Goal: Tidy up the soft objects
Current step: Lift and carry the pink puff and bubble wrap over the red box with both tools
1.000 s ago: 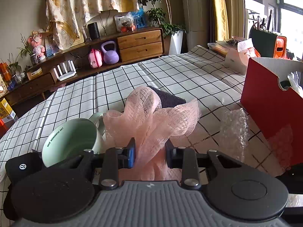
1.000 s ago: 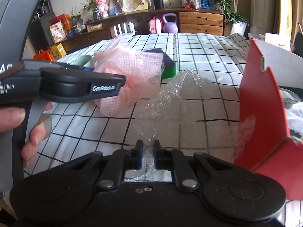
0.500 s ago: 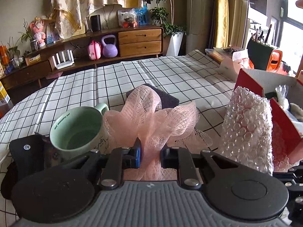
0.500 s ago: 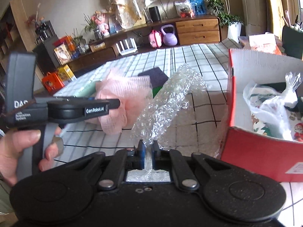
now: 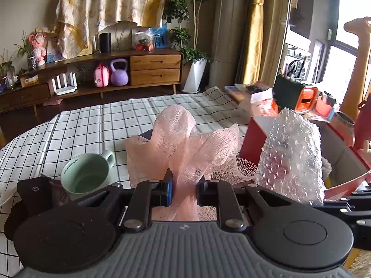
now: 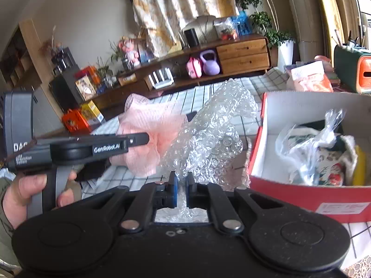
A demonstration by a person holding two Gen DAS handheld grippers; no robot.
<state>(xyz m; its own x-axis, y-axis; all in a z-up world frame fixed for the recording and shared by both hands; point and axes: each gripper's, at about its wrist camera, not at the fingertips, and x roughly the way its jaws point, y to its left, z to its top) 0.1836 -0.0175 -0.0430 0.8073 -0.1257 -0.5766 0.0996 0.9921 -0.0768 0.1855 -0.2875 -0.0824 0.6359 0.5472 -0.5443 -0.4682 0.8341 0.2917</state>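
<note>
My left gripper [image 5: 184, 185] is shut on a pink mesh bath pouf [image 5: 183, 143], held up off the checked tablecloth [image 5: 88, 125]. My right gripper [image 6: 180, 186] is shut on a sheet of clear bubble wrap [image 6: 213, 134], also lifted; the same bubble wrap [image 5: 292, 157] hangs to the right in the left wrist view. A red shoebox [image 6: 308, 197] with a white inside stands at the right, holding a plastic bag and soft patterned items [image 6: 324, 153]. In the right wrist view the left gripper [image 6: 139, 140] and the pouf [image 6: 148, 139] show at the left, beside the bubble wrap.
A mint-green mug [image 5: 87, 173] stands on the table at the left, with a black object [image 5: 34, 192] next to it. A dark sponge [image 5: 145, 135] lies behind the pouf. Clutter and a green-and-orange case [image 5: 299, 95] sit beyond the box. A hand [image 6: 25, 194] grips the left tool.
Both grippers have risen from the table with their loads. The pouf and bubble wrap now hang higher and closer to the red box, whose inside has come into view.
</note>
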